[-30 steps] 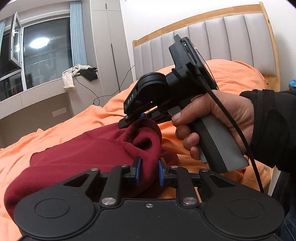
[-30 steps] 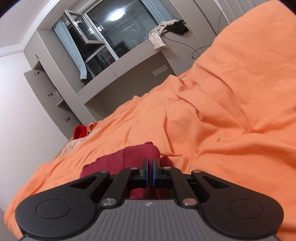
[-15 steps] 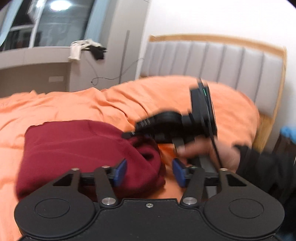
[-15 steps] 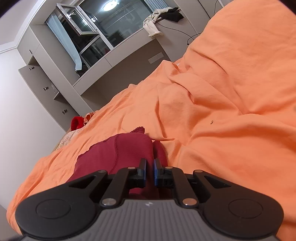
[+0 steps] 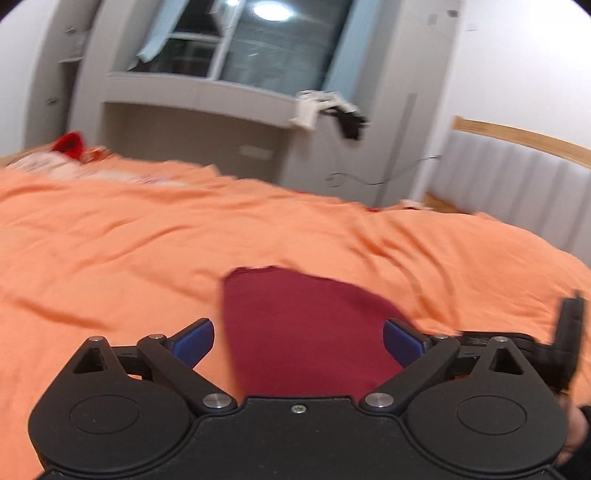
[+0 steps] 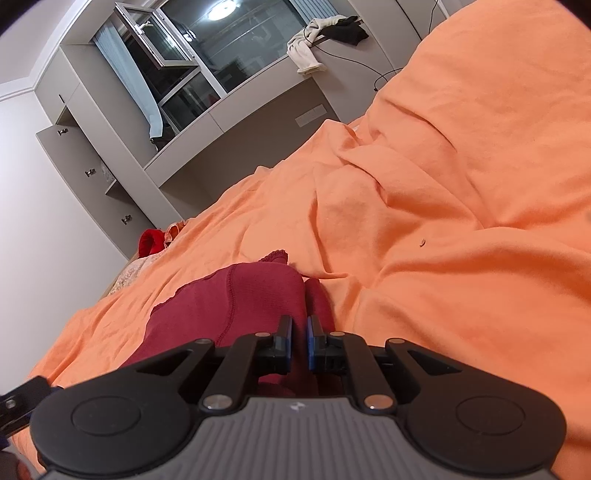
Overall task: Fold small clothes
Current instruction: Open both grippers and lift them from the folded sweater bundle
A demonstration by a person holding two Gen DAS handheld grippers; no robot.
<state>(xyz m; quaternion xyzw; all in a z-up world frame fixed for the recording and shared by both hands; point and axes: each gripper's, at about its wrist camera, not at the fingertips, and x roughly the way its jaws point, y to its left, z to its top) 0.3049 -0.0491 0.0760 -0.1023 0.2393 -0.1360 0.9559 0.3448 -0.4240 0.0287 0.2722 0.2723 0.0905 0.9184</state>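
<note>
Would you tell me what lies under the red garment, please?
The red garment lies on the orange bedsheet, which shows all around it. What lies under the sheet is covered. The right gripper pinches the garment's fold.

Both views carry heavy fisheye distortion: straight lines bow and the corners fall off to black. The left wrist view is smeared by motion blur; the window (image 5: 258, 48), the clothes on the ledge (image 5: 328, 110) and the folds of the orange bedspread (image 5: 147, 236) are all soft, and only the left claw (image 5: 298, 338) close to the lens stays fairly crisp. The right wrist view is sharp, showing the knit of the dark red garment (image 6: 236, 306). The light is even indoor light; a ceiling lamp glares as a bright reflection (image 6: 218, 13) in the dark panes. Shadows are soft and lie in the bedspread's creases.
</note>
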